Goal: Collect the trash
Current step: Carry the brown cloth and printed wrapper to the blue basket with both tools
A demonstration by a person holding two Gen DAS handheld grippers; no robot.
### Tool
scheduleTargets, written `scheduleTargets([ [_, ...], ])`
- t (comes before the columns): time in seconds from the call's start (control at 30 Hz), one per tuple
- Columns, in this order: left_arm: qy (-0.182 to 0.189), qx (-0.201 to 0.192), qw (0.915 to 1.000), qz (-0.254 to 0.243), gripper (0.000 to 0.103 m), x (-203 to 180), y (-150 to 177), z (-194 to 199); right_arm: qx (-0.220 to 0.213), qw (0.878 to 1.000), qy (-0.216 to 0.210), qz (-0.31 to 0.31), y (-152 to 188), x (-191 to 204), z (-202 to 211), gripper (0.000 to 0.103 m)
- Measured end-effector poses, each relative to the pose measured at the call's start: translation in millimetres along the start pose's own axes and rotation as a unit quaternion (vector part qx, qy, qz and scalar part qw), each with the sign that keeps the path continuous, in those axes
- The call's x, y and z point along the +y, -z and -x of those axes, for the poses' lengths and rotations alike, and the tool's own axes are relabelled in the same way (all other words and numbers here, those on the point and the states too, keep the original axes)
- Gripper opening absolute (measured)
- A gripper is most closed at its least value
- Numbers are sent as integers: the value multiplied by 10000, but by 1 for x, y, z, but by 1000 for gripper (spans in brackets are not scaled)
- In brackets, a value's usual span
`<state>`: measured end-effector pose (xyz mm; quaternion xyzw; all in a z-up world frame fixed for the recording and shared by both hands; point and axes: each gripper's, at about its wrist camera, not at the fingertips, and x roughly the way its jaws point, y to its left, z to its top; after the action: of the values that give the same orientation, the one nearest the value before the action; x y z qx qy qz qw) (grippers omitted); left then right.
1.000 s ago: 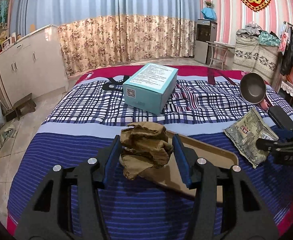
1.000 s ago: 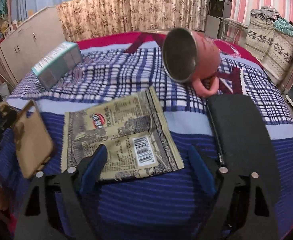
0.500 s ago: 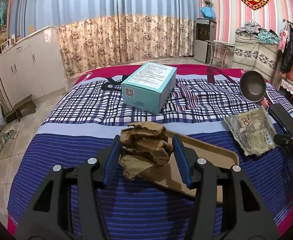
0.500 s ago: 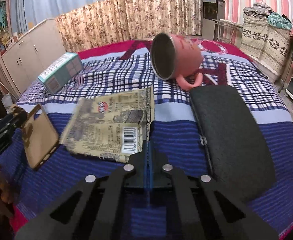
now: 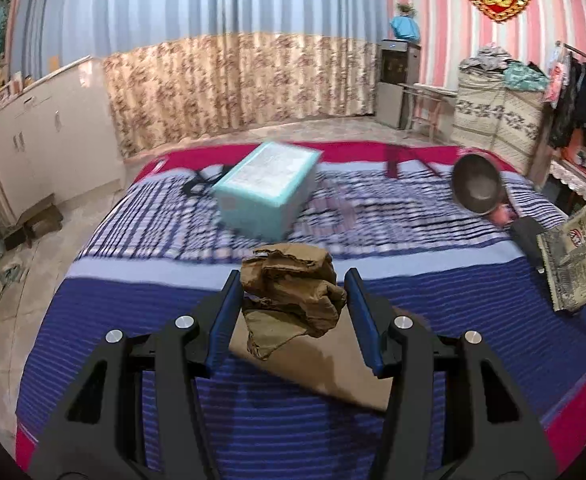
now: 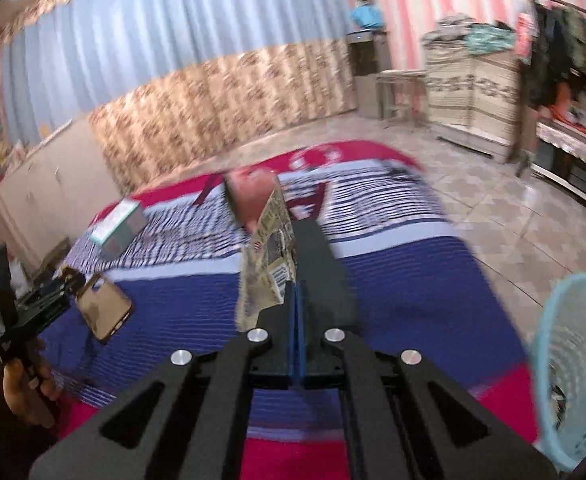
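Clamping a crumpled brown paper wad [image 5: 291,288] between its blue pads, the left gripper [image 5: 293,312] holds it above a tan tray [image 5: 333,368] that lies on the blue-striped bedspread [image 5: 133,320]. Beyond the wad sit a teal box [image 5: 267,190] and, far right, a pink mug [image 5: 478,190] on its side.

The right gripper [image 6: 296,332] has its jaws pressed together on the lower edge of a printed snack wrapper [image 6: 267,264] — the wrapper stands up off the bed, seen nearly edge-on. Just beside it lies a black case [image 6: 319,264]; the mug is partly hidden behind the wrapper. At lower right stands a light-blue mesh basket [image 6: 573,380] on the floor beside the bed. At left, the tray and the other gripper show — blurred.
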<state>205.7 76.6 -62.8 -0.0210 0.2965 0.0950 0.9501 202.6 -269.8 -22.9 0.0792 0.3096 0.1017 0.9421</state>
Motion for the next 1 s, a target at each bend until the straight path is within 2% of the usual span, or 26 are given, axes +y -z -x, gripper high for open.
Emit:
scheduleTargets([
  [0.23, 673, -299, 9968, -309, 51, -72, -22, 27, -428, 9947, 508, -786, 6, -82, 50, 1],
  [0.47, 1315, -418, 9881, -674, 51, -155, -27, 46, -539, 9841, 1104, -1281, 18, -152, 77, 1],
  [0.53, 1528, -456, 9837, -830, 51, -184, -26, 54, -595, 9800, 1252, -1430, 20, -169, 87, 1],
  [0.77, 2288, -381, 9654, -1188, 51, -272, -20, 69, -548, 9578, 2180, -1790, 35, -225, 113, 1],
  [1.0, 2752, -128, 9481, -1587, 51, -352, -8, 69, -401, 9469, 2616, -1828, 41, -259, 118, 1],
])
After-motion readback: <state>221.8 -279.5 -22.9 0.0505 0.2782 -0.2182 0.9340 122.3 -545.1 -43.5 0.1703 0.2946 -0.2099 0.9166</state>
